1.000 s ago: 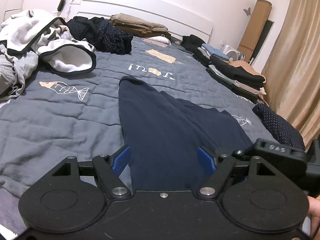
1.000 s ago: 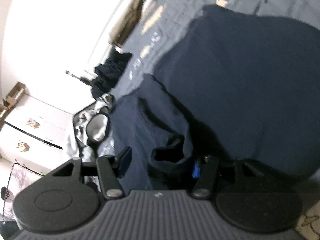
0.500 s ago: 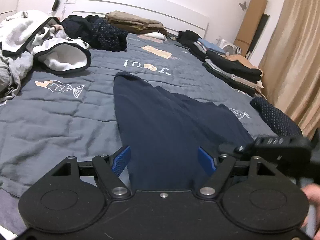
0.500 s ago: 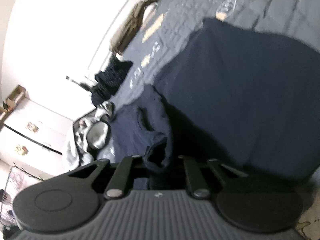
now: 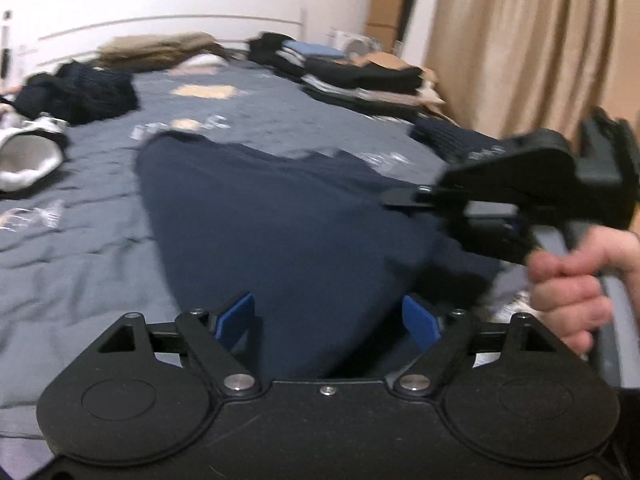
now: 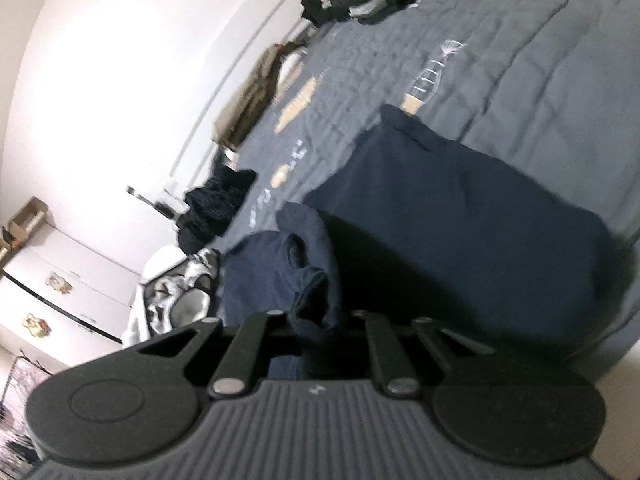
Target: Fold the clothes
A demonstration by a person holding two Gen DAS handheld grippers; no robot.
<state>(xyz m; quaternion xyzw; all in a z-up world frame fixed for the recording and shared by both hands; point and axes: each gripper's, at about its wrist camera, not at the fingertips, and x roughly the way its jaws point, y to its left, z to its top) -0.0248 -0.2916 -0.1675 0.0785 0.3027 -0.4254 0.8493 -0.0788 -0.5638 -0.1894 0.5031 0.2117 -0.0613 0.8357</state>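
Lying spread across the grey-blue quilt [image 5: 88, 248], the navy garment [image 5: 280, 216] is filling the middle of the left wrist view, its far edge reaching toward twelve o'clock. You are pinching a bunched fold of that garment [image 6: 312, 300] in your right gripper [image 6: 316, 320], whose jaws are sitting nearly together around the cloth. Your right hand [image 5: 576, 284] is wrapping its fingers around the handle at three o'clock in the left view, the tool pointing across toward nine o'clock above the fabric. Your left gripper [image 5: 328, 316] is hanging wide open just over the near edge of the garment, its blue pads [image 5: 236, 314] apart and gripping nothing. Folded stacks [image 5: 360, 76] are sitting at one o'clock beside the beige curtain [image 5: 520, 40]; a dark heap [image 5: 80, 96] is lying at ten o'clock.
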